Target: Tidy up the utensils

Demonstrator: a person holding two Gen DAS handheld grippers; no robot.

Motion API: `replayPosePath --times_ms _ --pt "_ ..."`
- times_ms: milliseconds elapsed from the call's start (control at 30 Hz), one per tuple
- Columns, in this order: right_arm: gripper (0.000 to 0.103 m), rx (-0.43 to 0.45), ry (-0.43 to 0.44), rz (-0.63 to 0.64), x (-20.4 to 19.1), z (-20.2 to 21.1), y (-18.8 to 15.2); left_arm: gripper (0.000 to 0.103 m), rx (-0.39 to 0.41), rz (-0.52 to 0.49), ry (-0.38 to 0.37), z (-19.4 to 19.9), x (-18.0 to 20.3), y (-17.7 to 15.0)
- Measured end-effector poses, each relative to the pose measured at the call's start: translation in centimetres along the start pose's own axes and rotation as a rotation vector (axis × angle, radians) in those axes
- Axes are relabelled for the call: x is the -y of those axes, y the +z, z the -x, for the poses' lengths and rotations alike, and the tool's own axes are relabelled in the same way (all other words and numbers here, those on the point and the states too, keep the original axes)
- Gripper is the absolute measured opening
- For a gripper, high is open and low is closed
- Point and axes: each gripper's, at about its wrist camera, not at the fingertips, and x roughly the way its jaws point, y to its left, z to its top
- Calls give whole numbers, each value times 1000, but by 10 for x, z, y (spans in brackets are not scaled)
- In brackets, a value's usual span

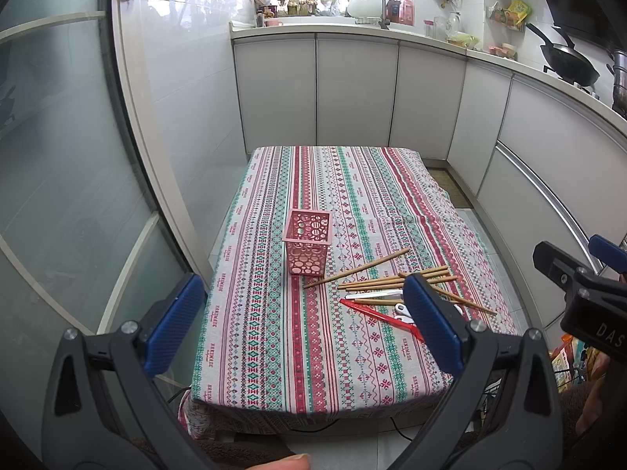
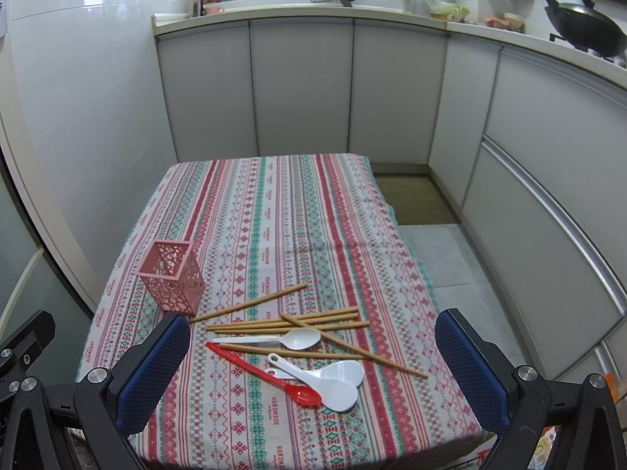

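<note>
A pink perforated holder (image 1: 308, 242) (image 2: 172, 276) stands upright and empty on the striped tablecloth (image 2: 274, 215). To its right lie several wooden chopsticks (image 2: 282, 323) (image 1: 392, 280), a red spoon (image 2: 266, 374) (image 1: 376, 315), a white spoon (image 2: 282, 338) and two white rice paddles (image 2: 333, 382). My left gripper (image 1: 301, 321) hovers open above the table's near edge, its right finger covering part of the utensils. My right gripper (image 2: 313, 364) is open too, held above the near edge with the utensil pile between its fingers in view. Neither holds anything.
White kitchen cabinets (image 2: 301, 90) wrap around the back and right, with a sink, plants and a black wok (image 2: 584, 23) on the counter. A glass door (image 1: 58, 156) stands at the left. A narrow tiled floor strip (image 2: 462, 274) runs right of the table.
</note>
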Motion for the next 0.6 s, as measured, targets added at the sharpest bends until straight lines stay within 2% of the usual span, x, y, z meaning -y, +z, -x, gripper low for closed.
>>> replayPosePath --times_ms 600 --pt "103 0 0 1 0 0 0 101 1 -1 2 0 1 1"
